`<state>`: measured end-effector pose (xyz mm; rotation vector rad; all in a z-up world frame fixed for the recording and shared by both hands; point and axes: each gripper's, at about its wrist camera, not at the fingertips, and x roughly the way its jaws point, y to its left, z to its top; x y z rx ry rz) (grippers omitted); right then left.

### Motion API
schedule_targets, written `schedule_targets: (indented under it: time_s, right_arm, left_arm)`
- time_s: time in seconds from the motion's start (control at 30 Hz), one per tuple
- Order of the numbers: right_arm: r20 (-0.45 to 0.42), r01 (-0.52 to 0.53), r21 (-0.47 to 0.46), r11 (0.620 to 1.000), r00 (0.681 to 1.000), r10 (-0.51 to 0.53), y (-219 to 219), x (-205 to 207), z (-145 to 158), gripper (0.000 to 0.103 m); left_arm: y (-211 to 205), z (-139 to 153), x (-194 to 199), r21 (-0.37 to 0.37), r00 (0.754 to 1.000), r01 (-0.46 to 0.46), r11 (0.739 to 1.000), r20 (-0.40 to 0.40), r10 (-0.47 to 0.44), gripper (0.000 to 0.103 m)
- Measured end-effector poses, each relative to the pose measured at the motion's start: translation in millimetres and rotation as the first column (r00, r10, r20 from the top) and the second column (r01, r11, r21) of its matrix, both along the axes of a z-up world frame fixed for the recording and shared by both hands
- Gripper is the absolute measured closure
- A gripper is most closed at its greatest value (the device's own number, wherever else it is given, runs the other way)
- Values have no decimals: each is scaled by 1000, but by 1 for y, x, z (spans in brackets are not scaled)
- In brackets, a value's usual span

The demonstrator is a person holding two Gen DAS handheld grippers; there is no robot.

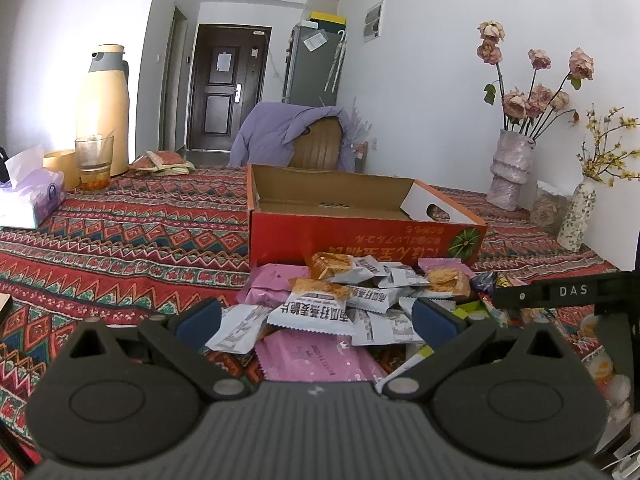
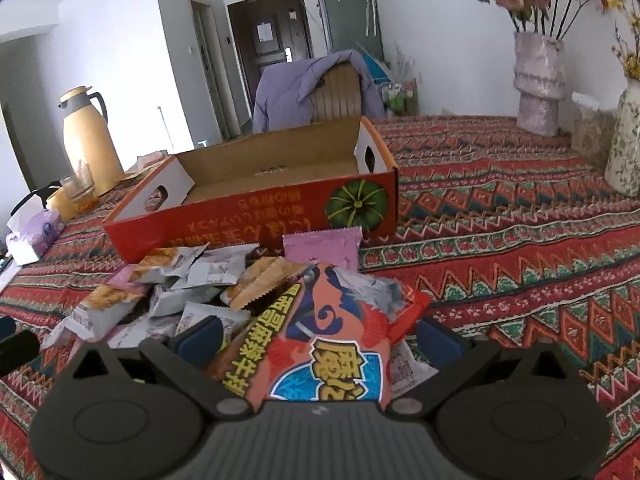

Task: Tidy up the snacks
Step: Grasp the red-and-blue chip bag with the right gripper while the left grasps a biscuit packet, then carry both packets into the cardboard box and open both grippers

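Snacks (image 1: 344, 304) lay heaped at the centre of both views, on the patterned cloth (image 1: 120, 248) of the bench, right against the near wall of the red box (image 1: 360, 236). The box stood open in the middle of each frame, and I saw only bare cardboard inside it. Most of the heap was grey-and-white packets (image 1: 312, 314), with pink packets (image 1: 316, 356) under and beside them.

My left gripper (image 1: 316, 322) sat low in its frame, jaws spread wide on either side of the grey packets and pinching nothing. My right gripper (image 2: 318, 338) also had its jaws spread; a large orange bag (image 2: 332, 344) lay between them, but I could not tell whether the pads touched it. At the right edge of the left view a black bar of the other gripper showed over more wrappers.

In the left view a yellow flask (image 1: 105, 108) stood at the upper left with a glass (image 1: 94, 162) in front of it, and a tissue pack (image 1: 30, 196) lay at the left edge. Two vases (image 1: 512, 168) of dried flowers stood at the right. A chair (image 1: 316, 142) draped in purple cloth showed behind the box.
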<state>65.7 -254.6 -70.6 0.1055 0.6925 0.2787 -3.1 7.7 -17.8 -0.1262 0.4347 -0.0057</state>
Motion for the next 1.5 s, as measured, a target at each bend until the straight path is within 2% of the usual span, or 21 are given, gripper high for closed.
schedule_targets:
  time_s: [0.2, 0.23, 0.4, 0.6, 0.73, 1.1, 1.27, 1.33, 1.5]
  right_arm:
    - [-37, -22, 5, 1000, 999, 22, 3, 4, -8, 4]
    - [-40, -25, 6, 1000, 999, 25, 3, 4, -8, 9]
    - [-26, -31, -12, 999, 999, 31, 4, 2, -8, 19]
    - [25, -22, -5, 1000, 999, 22, -2, -4, -1, 41]
    - [51, -33, 4, 999, 998, 32, -4, -8, 2, 49]
    - [103, -41, 47, 998, 994, 36, -13, -18, 7, 51]
    - [133, -34, 63, 997, 991, 25, -20, -22, 13, 51]
    - [139, -29, 70, 997, 990, 19, -22, -22, 14, 51]
    - [149, -34, 79, 996, 989, 22, -24, -23, 15, 51]
  left_arm:
    - [2, -1, 4, 3, 1000, -6, 1000, -16, 6, 0]
    - [2, -1, 4, 3, 1000, -8, 1000, -18, 8, 0]
    - [5, -2, 7, 17, 999, -27, 999, -31, 27, 0]
    - [3, -3, 14, 46, 998, -32, 998, -54, 35, 0]
    - [0, -3, 21, 69, 997, -32, 997, -69, 37, 0]
    - [-10, -3, 54, 122, 992, -40, 992, -114, 54, 0]
    - [-18, -7, 68, 143, 990, -12, 990, -140, 32, 15]
    - [-22, -8, 74, 154, 987, -4, 988, -157, 28, 27]
    - [-22, -15, 87, 135, 976, 10, 991, -217, 20, 45]
